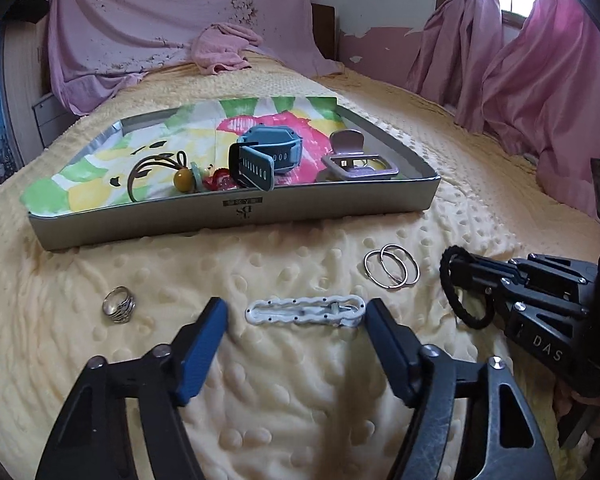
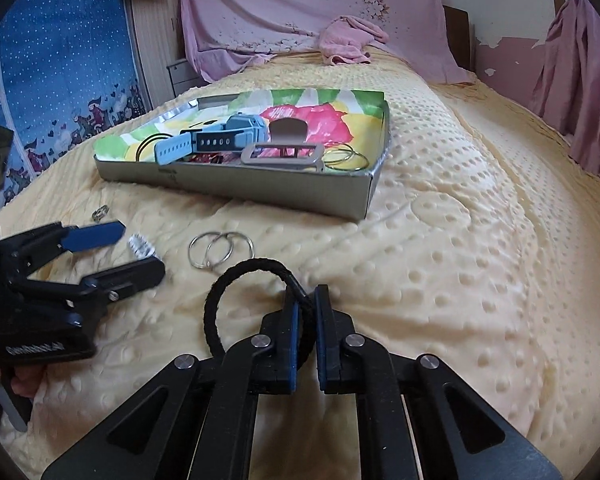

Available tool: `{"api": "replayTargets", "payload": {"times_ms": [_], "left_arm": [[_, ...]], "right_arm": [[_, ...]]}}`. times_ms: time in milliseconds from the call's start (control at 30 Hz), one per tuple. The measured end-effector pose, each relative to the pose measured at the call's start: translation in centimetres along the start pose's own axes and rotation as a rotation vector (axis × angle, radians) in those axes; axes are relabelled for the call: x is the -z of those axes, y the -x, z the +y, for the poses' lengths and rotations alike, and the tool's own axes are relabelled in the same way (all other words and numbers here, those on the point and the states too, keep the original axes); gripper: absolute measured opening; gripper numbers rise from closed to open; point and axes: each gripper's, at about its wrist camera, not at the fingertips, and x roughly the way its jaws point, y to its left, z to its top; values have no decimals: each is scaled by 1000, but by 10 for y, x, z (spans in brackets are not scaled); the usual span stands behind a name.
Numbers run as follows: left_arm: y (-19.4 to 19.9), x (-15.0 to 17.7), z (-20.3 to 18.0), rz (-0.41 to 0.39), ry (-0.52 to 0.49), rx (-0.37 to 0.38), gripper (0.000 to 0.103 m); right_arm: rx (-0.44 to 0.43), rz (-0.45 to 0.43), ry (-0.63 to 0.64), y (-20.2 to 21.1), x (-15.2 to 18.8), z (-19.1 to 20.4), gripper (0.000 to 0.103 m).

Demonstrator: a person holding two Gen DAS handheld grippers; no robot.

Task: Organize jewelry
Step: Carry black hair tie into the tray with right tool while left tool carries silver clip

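Right wrist view shows the right hand-held gripper (image 2: 306, 300) low over the bed (image 2: 460, 240), its blue-padded fingers pinching a black hair tie (image 2: 236, 280) whose loop curls out to the left of the pads. Left of it, the left hand-held gripper (image 2: 140, 250) reaches in from the bed's near left side, held level just above the cover, its fingers spread wide on either side of a white hair clip (image 2: 141, 246).

From the left wrist view, that white hair clip (image 1: 305, 311) lies flat on the yellow dotted cover between the two spread fingertips, with the right fingertip just beside its end. A silver ring (image 1: 119, 304) sits apart to the left, and two linked silver hoops (image 1: 392, 271) lie beyond the clip to the right, between it and the tray (image 1: 236, 220). The black hair tie (image 1: 466, 286) hangs around the tip of the right hand-held gripper (image 1: 454, 264) at the right.

Further up the bed, the shallow metal tray holds a blue watch (image 1: 262, 160), a mauve claw clip (image 1: 358, 160), a brown hair tie with a yellow bead (image 1: 162, 176) and small red pieces; thin gold bangles (image 2: 346, 157) rest at its right end.
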Motion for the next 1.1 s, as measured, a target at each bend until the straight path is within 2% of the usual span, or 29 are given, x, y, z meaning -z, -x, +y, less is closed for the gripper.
{"api": "replayTargets", "payload": {"times_ms": [67, 300, 467, 667, 767, 867, 933, 1100], "left_arm": [[-1, -1, 2, -3, 3, 11, 58], [-1, -6, -2, -10, -17, 15, 57], [13, -20, 2, -85, 8, 43, 57], [28, -49, 19, -182, 61, 53, 57], [25, -65, 32, -196, 98, 51, 34], [18, -78, 53, -183, 181, 103, 34], [15, -81, 63, -183, 207, 106, 34], [14, -70, 69, -176, 197, 135, 34]], "right_arm": [[-7, 0, 1, -3, -2, 0, 7], [-39, -11, -8, -5, -7, -2, 7], [-50, -61, -3, 6, -19, -2, 7], [-58, -150, -15, 11, -62, -3, 7], [-68, -184, -14, 4, -88, -1, 7], [-88, -185, -19, -6, -106, 1, 7], [-83, -184, -15, -10, -112, -1, 7], [-87, -164, -26, -13, -98, -5, 7]]}}
